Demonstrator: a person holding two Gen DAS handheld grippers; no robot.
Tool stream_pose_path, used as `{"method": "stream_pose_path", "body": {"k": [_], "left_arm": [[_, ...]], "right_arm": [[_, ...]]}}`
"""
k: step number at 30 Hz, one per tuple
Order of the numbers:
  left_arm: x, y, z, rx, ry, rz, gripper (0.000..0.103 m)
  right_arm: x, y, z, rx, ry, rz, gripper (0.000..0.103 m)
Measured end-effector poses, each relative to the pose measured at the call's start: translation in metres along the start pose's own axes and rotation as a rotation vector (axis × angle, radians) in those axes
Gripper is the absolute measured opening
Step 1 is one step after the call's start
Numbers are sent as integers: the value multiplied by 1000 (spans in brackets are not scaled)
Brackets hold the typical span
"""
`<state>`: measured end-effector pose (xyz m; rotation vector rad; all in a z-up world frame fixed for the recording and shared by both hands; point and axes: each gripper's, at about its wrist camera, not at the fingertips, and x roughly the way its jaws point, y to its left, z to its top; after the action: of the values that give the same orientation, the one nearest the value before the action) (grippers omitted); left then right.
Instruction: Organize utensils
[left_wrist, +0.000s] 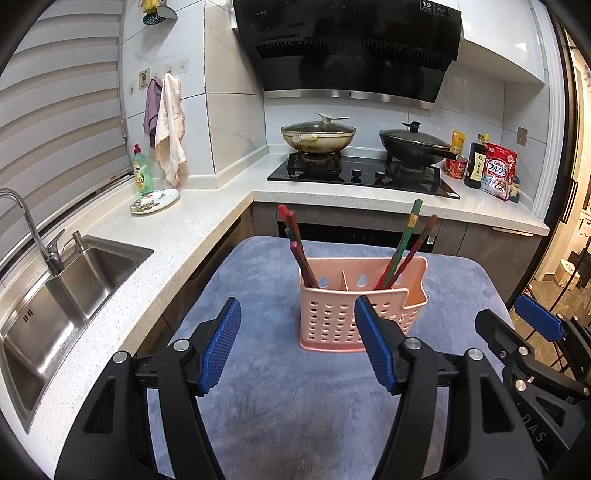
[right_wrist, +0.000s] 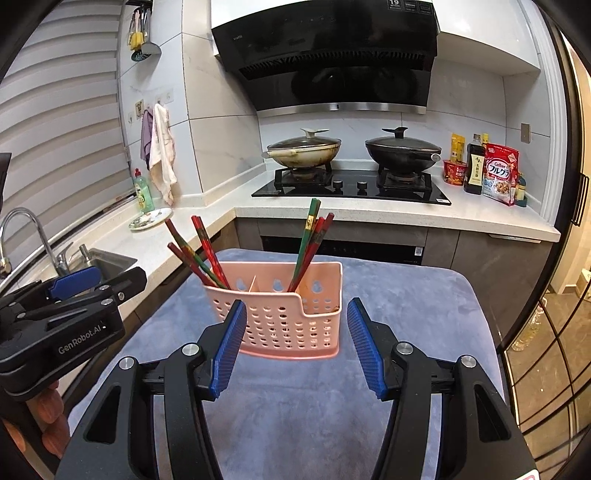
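A pink perforated utensil holder (left_wrist: 360, 314) stands upright on a blue-grey cloth (left_wrist: 280, 398); it also shows in the right wrist view (right_wrist: 288, 317). Red and green chopsticks stand in its left compartment (left_wrist: 299, 254) and its right compartment (left_wrist: 404, 247); in the right wrist view the left bunch (right_wrist: 201, 254) and right bunch (right_wrist: 310, 243) lean outward. My left gripper (left_wrist: 297, 321) is open and empty, just short of the holder. My right gripper (right_wrist: 297, 319) is open and empty, in front of the holder. Each gripper shows at the edge of the other's view.
A steel sink (left_wrist: 55, 306) with a faucet lies at left. A plate (left_wrist: 155, 201) and a green soap bottle (left_wrist: 142, 171) stand on the white counter. Two lidded pans (left_wrist: 317, 134) (left_wrist: 412, 142) sit on the stove, with food packets (left_wrist: 495, 171) at right.
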<state>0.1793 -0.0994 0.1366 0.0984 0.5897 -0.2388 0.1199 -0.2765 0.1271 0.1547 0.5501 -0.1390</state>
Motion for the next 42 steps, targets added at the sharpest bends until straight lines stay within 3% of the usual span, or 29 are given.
{"method": "stream_pose_path", "body": {"k": [6,9,13,17,25,29,42], "left_arm": [[3,1,-15,7,18,22,64],[5,2,-23,11,30,34,64],[9,2,-33,17,46,48,65],[13,2,-42,20,62,62,73],[18,3,-53,27,83,80,81],[20,2,-60,32,94,93,86],[29,0,-79,44,132,97,94]], "right_arm": [[0,1,-15,-7,25,-9,55],[1,0,-24,-6,46,-3,62],[2,-4,-31,-1,61,-6,63],[4,-10,-39,18,76,-8,70],[11,-10,-55,2,110,-22,73],[13,-5,-62,-22,122,-39,81],[20,-4,-74,-38,161,-31,85]]}}
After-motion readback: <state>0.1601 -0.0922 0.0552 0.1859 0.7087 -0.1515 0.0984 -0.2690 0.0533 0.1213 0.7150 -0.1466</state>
